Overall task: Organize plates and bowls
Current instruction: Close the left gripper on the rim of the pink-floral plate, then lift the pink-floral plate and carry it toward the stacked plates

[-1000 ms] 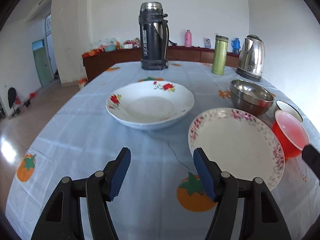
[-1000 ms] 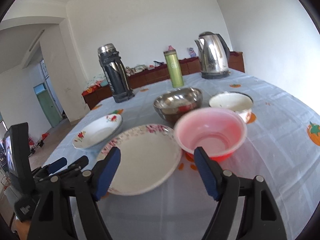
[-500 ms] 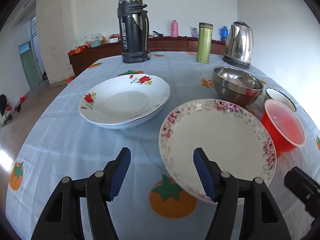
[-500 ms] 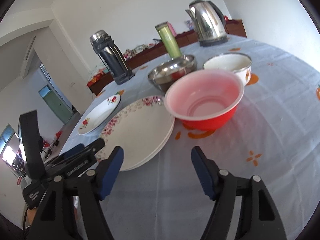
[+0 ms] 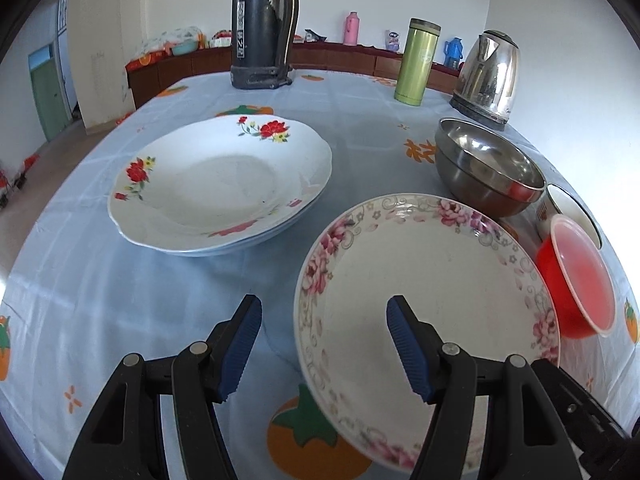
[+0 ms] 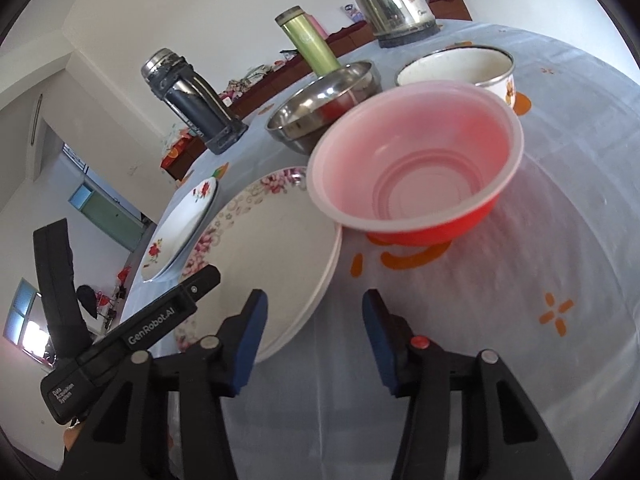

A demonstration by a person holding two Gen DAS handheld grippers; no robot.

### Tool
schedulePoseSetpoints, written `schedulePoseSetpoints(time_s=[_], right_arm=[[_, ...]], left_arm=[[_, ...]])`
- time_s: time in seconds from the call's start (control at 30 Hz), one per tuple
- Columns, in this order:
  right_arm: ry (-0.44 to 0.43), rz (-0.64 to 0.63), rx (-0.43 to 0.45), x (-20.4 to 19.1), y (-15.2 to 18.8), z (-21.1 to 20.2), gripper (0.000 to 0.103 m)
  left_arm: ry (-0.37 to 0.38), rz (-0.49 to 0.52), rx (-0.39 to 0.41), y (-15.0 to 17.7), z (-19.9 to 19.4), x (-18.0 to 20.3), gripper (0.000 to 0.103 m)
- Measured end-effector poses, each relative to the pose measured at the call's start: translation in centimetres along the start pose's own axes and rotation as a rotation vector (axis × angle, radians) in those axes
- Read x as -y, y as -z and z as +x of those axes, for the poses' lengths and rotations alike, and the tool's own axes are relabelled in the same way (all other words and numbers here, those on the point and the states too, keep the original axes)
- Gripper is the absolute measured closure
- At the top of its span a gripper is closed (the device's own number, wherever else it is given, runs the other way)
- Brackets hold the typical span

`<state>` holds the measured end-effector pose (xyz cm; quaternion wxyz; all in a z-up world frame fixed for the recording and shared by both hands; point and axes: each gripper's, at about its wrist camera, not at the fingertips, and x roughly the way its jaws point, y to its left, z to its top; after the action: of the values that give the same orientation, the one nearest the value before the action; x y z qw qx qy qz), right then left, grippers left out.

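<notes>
- The left claw [image 5: 324, 340] is spread wide and holds nothing; its blue ribbed pads [image 5: 402, 340] straddle the near left rim of the pink-flowered white plate [image 5: 432, 292], one pad over the plate and the other over bare cloth.
- The right claw [image 6: 312, 340] is also open and empty, hovering over the cloth just off the near edge of that same flowered plate [image 6: 272, 240]; from this side the plate shows a doubled rim, as if two are stacked.
- The left claw's black body [image 6: 132, 332] reaches in from the left of the right wrist view, over the plate's near rim.
- Straight ahead of the right claw sits the red plastic bowl with a pale pink inside [image 6: 416, 172], its rim overlapping the flowered plate's far edge.
- Behind the red bowl stand a stainless steel bowl [image 6: 324, 104] and a white enamel bowl with a metal rim [image 6: 456, 66], close together.
- Left of the flowered plate, slightly apart, lies a deep white plate with red roses and a scalloped rim [image 5: 220, 184].
- At the far end of the counter [image 5: 120, 300], covered in pale blue cloth with orange fruit prints, stand a tall dark thermos [image 5: 262, 28], a green tumbler [image 5: 416, 64] and a steel electric kettle [image 5: 490, 80].
- Open cloth lies to the left claw's left and to the right claw's right.
</notes>
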<state>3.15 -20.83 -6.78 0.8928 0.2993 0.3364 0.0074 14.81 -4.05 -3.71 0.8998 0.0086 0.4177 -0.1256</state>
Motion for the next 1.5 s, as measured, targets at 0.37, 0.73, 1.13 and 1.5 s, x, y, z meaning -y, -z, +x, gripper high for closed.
schedulePoseSetpoints(time_s=[0.37, 0.73, 1.13, 1.5], right_arm=[[0.019, -0.093, -0.045, -1.5, 0.2, 0.9, 0.074], [-0.043, -0.155, -0.154, -4.1, 3.4, -0.2, 0.071], [-0.006, -0.144, -0.114, -3.7, 2.0, -0.4, 0.065], [0.043, -0.198, -0.112, -5.1, 2.0, 1.4, 0.071]], left_arm=[[0.010, 0.003, -0.008, 0.8, -0.5, -0.2, 0.064], [-0.015, 0.023, -0.021, 3.5, -3.2, -3.2, 0.064], [-0.006, 0.006, -0.013, 3.3, -3.2, -4.8, 0.064], [0.012, 0.005, -0.007, 2.7, -2.3, -3.7, 0.063]])
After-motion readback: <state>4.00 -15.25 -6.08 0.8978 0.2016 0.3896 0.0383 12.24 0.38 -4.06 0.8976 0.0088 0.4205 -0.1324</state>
